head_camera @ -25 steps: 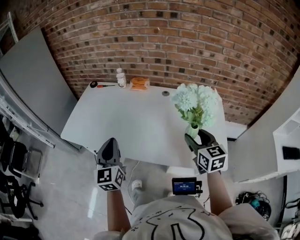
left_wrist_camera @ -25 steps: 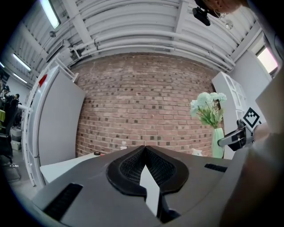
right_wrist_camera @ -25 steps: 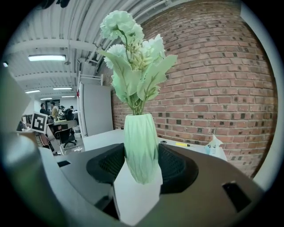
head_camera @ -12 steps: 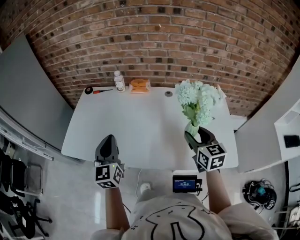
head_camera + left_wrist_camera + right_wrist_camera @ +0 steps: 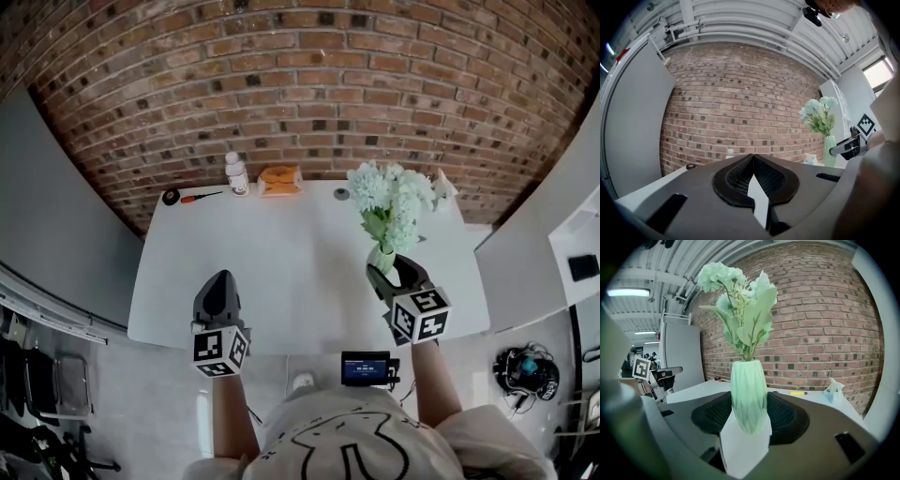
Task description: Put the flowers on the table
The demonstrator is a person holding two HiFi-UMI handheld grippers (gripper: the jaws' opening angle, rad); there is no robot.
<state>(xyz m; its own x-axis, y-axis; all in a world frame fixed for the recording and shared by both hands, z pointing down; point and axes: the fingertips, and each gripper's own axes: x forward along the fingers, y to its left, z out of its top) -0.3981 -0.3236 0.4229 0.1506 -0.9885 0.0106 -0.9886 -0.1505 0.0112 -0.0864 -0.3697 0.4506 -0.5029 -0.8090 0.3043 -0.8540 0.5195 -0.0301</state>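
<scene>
The right claw (image 5: 389, 270) is clamped on the green vase (image 5: 749, 397) of flowers (image 5: 394, 197), held upright over the white surface's (image 5: 272, 262) right front part. It is best lowered straight, base flat and clear of the edge, before release. The left claw (image 5: 752, 176) is closed and empty. A bottle (image 5: 235, 173) and screwdriver (image 5: 195, 197) sit by the brick wall (image 5: 309, 84).

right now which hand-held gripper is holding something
The right hand-held gripper, shut on the vase of flowers; the left hand-held gripper is shut on nothing.
</scene>
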